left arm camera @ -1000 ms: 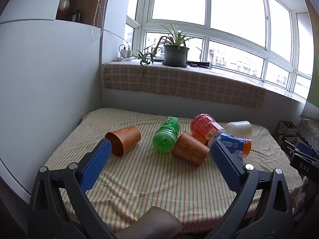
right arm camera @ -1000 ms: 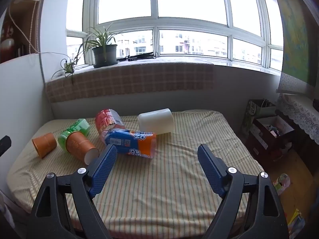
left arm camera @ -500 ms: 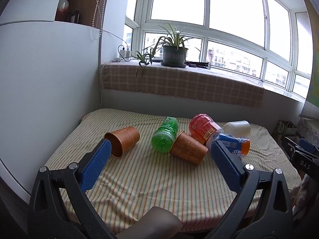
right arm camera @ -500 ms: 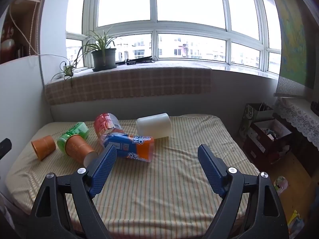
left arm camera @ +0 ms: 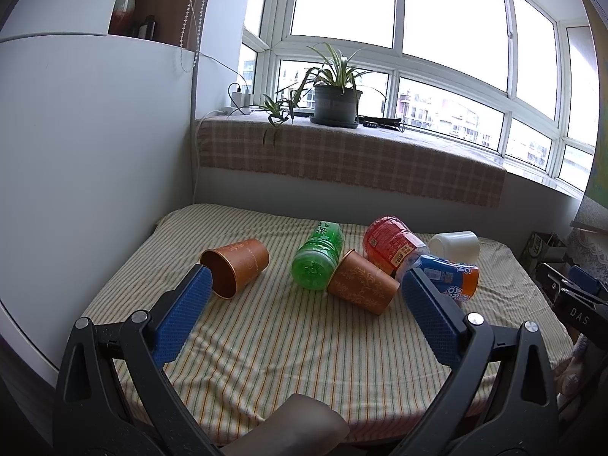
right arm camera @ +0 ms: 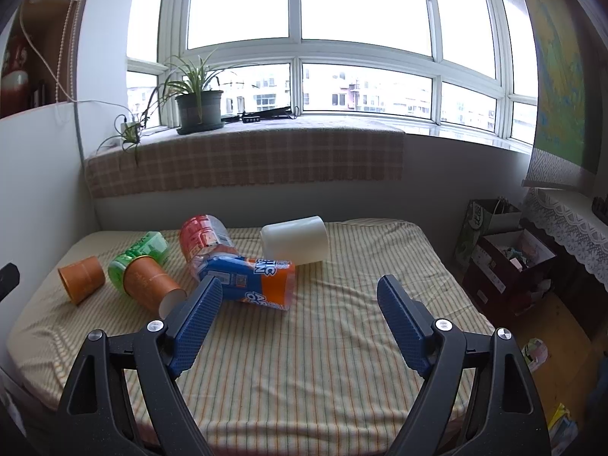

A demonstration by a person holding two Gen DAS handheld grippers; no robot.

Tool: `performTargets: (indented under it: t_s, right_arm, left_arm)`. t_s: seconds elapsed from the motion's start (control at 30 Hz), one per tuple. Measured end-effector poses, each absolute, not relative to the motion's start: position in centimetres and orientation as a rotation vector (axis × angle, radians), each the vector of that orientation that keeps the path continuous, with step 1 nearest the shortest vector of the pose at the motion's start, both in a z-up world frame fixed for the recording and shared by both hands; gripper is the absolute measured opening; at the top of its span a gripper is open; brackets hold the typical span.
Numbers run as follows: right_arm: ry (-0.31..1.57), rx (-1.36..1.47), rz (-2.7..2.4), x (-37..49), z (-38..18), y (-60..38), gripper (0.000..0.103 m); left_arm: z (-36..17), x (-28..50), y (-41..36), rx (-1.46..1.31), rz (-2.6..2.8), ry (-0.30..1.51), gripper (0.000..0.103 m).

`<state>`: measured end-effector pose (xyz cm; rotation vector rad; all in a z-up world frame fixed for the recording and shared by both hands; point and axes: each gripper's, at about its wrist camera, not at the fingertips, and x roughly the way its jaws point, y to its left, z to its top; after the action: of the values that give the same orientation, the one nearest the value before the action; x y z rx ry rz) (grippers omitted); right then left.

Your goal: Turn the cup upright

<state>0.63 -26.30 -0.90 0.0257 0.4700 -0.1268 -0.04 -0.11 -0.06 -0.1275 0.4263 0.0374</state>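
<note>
Several cups and bottles lie on their sides on a striped table. A copper cup (left arm camera: 236, 271) lies at the left, mouth toward me, also in the right wrist view (right arm camera: 80, 278). A second copper cup (left arm camera: 362, 292) lies mid-table (right arm camera: 152, 288). A white cup (left arm camera: 455, 246) lies at the far right (right arm camera: 295, 240). My left gripper (left arm camera: 304, 317) is open and empty, short of the cups. My right gripper (right arm camera: 298, 323) is open and empty, near the blue-orange bottle (right arm camera: 252, 283).
A green bottle (left arm camera: 318, 259), a red bottle (left arm camera: 391, 246) and the blue-orange bottle (left arm camera: 446, 277) lie among the cups. A white cabinet wall (left arm camera: 95, 174) borders the left. A sill with a potted plant (left arm camera: 336, 98) runs behind. Boxes (right arm camera: 509, 262) stand on the floor at right.
Both grippers have drifted slightly back and up; the objects sit a little lower and farther in view. Nothing on the table moved. Both grippers stay open.
</note>
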Motion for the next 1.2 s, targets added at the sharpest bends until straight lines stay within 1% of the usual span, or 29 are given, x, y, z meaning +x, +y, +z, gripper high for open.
performTargets:
  t_s: [1.2]
  right_arm:
    - [0.476, 0.012, -0.133, 1.1, -1.21, -25.54, 0.084]
  left_arm:
    - [-0.75, 0.05, 0.31, -0.137, 0.036, 0.434, 0.102]
